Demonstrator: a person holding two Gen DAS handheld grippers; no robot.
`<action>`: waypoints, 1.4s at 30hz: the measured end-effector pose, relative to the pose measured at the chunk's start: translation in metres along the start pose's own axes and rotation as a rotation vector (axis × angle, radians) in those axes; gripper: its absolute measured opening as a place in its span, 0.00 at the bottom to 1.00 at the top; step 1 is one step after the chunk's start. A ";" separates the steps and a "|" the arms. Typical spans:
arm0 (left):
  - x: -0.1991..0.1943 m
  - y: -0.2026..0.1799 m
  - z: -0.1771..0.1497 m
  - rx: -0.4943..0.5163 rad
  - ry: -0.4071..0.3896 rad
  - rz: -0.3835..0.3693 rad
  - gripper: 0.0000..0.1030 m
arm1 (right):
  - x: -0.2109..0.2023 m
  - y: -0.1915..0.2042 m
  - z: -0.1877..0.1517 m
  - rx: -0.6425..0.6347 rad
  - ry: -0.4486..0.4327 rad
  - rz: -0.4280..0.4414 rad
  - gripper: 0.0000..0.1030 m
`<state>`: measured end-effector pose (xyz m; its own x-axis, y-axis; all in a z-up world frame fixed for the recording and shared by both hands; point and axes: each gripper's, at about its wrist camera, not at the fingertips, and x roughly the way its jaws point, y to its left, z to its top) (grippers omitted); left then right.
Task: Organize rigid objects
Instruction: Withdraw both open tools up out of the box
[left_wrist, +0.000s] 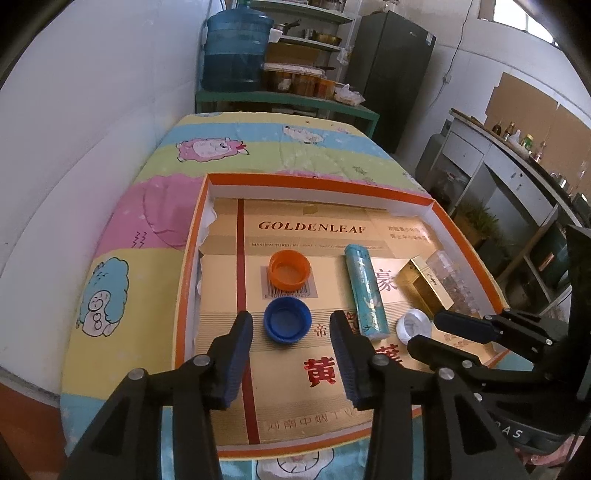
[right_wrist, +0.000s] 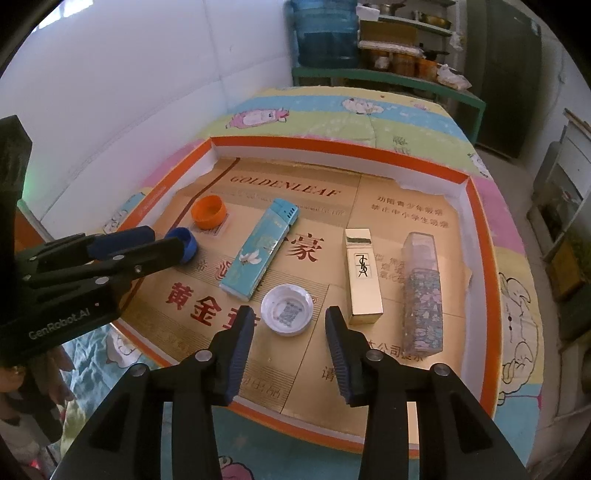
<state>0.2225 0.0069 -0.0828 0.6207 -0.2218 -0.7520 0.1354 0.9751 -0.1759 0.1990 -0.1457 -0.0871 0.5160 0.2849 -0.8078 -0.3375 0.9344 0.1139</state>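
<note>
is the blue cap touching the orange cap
Apart. The left wrist view shows a strip of gold tray floor between the blue cap and the orange cap.

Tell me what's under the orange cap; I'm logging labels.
A barcode sticker on the tray's gold liner lies under the orange cap. Its middle is covered; only edges and some digits show.

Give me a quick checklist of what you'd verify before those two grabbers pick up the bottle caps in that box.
1. Left gripper open: ok, nothing held.
2. Left gripper lined up with the blue cap: ok, the cap lies just ahead, between the fingers.
3. Right gripper open: ok, nothing held.
4. Right gripper lined up with the white cap: ok, the cap lies just ahead of the gap.
5. Neighbours clear of the blue cap: ok, the orange cap lies apart; the teal lighter lies to the side.
6. Room between white cap and gold box: ok, a gap shows.
</note>
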 end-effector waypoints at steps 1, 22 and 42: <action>-0.001 -0.001 0.000 0.001 -0.001 0.002 0.42 | -0.002 0.000 0.000 0.001 -0.002 -0.001 0.40; -0.059 -0.012 -0.014 0.018 -0.071 0.039 0.42 | -0.048 0.015 -0.011 0.010 -0.055 -0.002 0.40; -0.111 -0.017 -0.031 0.018 -0.148 0.022 0.42 | -0.091 0.038 -0.032 -0.010 -0.094 -0.018 0.40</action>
<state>0.1269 0.0143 -0.0159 0.7305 -0.1980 -0.6535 0.1336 0.9800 -0.1476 0.1141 -0.1431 -0.0275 0.5938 0.2872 -0.7516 -0.3347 0.9376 0.0939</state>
